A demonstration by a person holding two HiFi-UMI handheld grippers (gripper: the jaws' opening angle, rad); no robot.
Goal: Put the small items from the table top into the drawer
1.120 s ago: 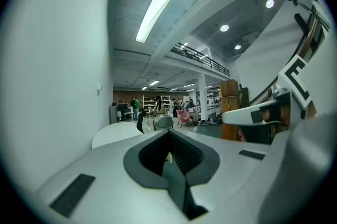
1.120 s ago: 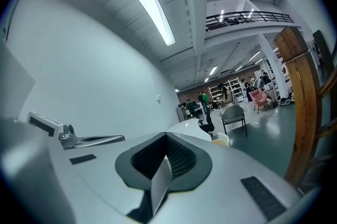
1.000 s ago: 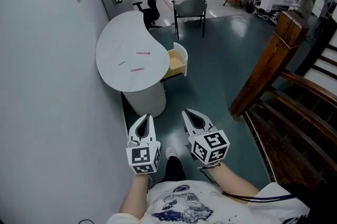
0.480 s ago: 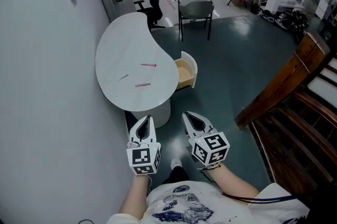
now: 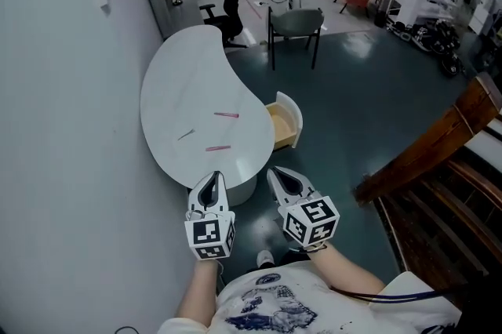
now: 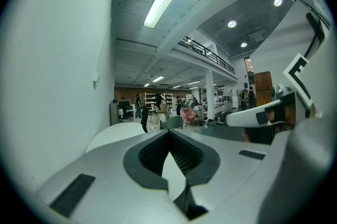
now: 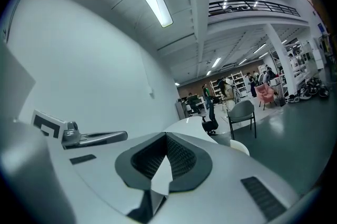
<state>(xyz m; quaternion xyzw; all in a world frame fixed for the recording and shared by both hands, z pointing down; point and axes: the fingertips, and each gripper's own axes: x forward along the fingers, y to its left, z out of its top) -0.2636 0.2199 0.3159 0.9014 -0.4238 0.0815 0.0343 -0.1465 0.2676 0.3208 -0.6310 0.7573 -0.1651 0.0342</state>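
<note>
The white desk [image 5: 176, 89] lay with its long left edge against the wall [image 5: 63, 136], while its curved right edge faced a wide stretch of dark green floor [image 5: 345, 113] — the open room was all on that side. A wooden stair rail [image 5: 427, 156] closed that floor off at the right. Past the desk's far end stood a black office chair [image 5: 229, 5], and a grey chair [image 5: 296, 20] stood on the floor beyond the drawer, well apart from it. Three small items lay on the desk top, apart from one another: an upper pink stick [image 5: 227, 114] toward the right edge, a lower pink stick [image 5: 218, 147] closer to the near end, and a thin pale sliver [image 5: 186, 134] to their left. The drawer [image 5: 287, 121] stood pulled out from under the desk's right edge, near the upper pink stick, its wooden inside showing — whether anything lay in it could not be made out. The left gripper [image 5: 212, 179] and the right gripper [image 5: 277, 174] were held side by side at the desk's near end, either side of its white pedestal [image 5: 245, 187]. The left fingers [image 6: 150, 154] and the right fingers [image 7: 145, 157] were closed together with nothing between them.
</note>
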